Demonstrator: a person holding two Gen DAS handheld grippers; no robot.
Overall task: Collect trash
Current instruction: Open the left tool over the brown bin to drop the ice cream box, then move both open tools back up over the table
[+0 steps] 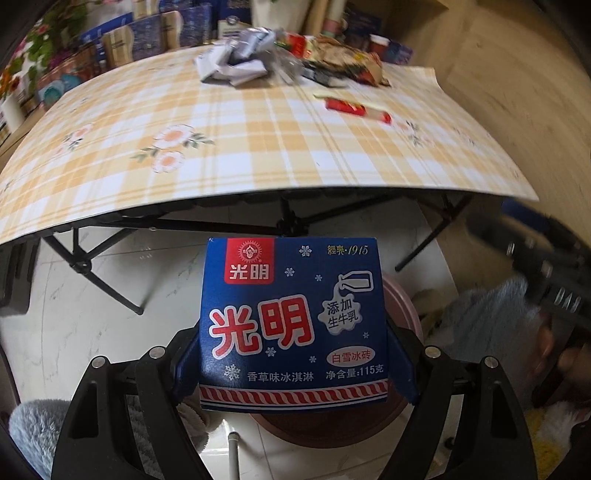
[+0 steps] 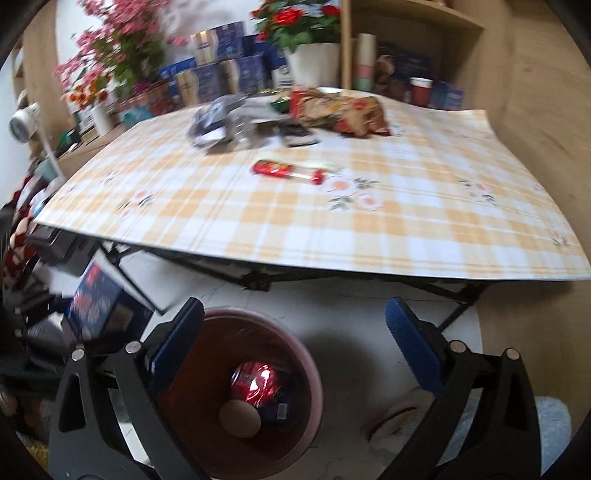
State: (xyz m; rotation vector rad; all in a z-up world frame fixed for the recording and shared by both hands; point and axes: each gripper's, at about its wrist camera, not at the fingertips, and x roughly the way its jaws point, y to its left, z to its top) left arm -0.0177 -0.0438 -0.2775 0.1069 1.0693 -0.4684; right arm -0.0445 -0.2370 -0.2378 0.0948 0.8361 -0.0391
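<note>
1. Blue cardboard, an ice-cream box (image 1: 293, 321) with red and white print, is sitting clamped between the 2 pads of the left gripper (image 1: 293, 365), its printed face turned toward the camera.
2. The box is hanging on the near side of the table (image 1: 258, 155), lower than the tabletop and directly over the pink-rimmed trash bin (image 1: 400, 306), which is showing behind and under it.
3. The right gripper (image 2: 295, 350) is holding its jaws wide apart with nothing between them; the blue pads (image 2: 413, 350) are framing the bin (image 2: 258, 391) on the floor in front of the table (image 2: 332, 221).
4. Inside the bin a shiny red wrapper (image 2: 255, 380) is lying next to a round tan piece (image 2: 240, 415), and a dark packet under them is too blurred to identify.
5. On the table's checked yellow cloth, a red snack wrapper (image 2: 288, 171) is lying alone near the middle.
6. Toward the table's far edge, a heap of crumpled silver-grey packaging (image 2: 225, 122) is lying beside a brown printed bag (image 2: 343, 110), the 2 close together and possibly touching.
7. Beyond the table's far side, potted flowers (image 2: 299, 22) and stacked blue boxes (image 2: 221, 62) are standing against the wall.
8. In the right wrist view, the left gripper's box (image 2: 98, 308) is appearing blurred at the left, below the table's edge.
</note>
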